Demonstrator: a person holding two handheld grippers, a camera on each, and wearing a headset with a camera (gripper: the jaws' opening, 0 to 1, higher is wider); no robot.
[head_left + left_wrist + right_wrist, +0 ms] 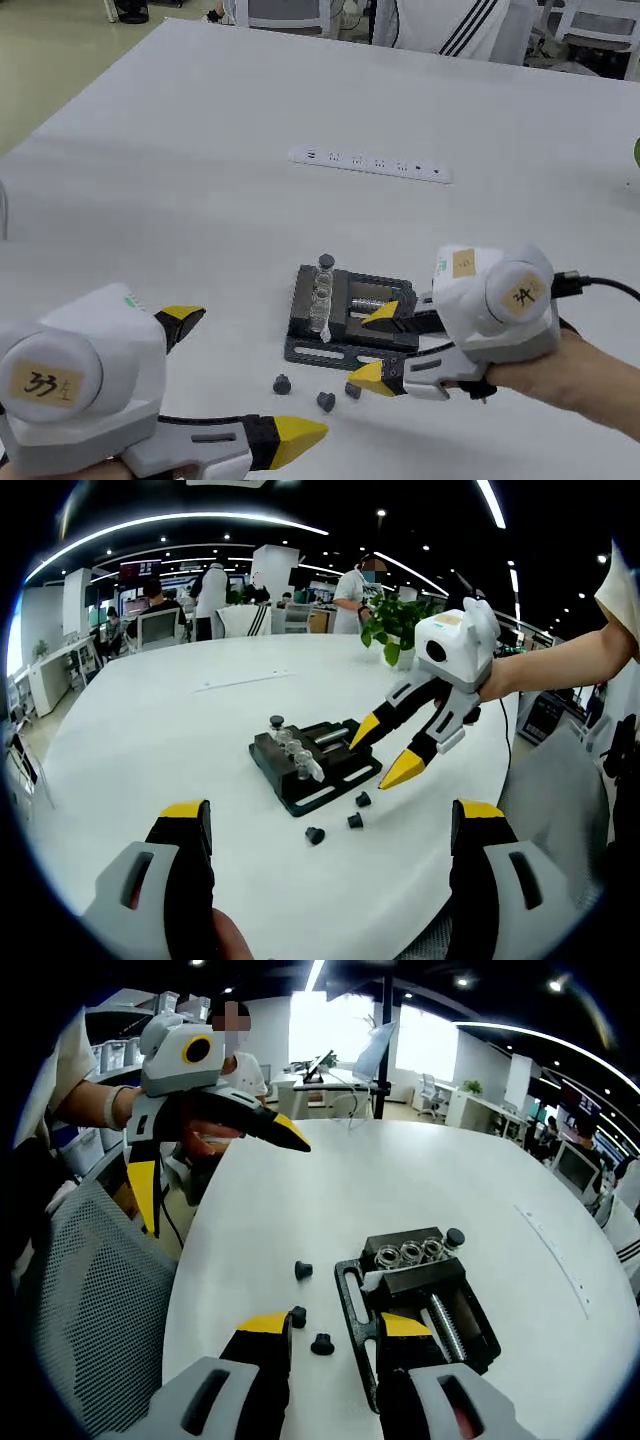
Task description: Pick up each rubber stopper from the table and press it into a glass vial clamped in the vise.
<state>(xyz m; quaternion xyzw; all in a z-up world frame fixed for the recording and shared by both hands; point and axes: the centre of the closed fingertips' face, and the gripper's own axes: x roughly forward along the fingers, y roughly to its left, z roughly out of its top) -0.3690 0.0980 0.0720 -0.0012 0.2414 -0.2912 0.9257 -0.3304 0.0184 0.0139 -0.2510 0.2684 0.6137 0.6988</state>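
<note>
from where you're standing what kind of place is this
Most likely an open-plan office or lab workroom. A large white table carries a power strip and a small bench vise. Around it are a potted plant, a mesh chair and long ceiling light strips.

Loose rubber stoppers [282, 383]: three
Glass vials [411, 1251]: four
Stoppered vials [325, 270]: one
Vise [315, 350]: one
Power strip [370, 163]: one

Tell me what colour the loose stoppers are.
Dark grey. The stoppers show best in the head view.
</note>
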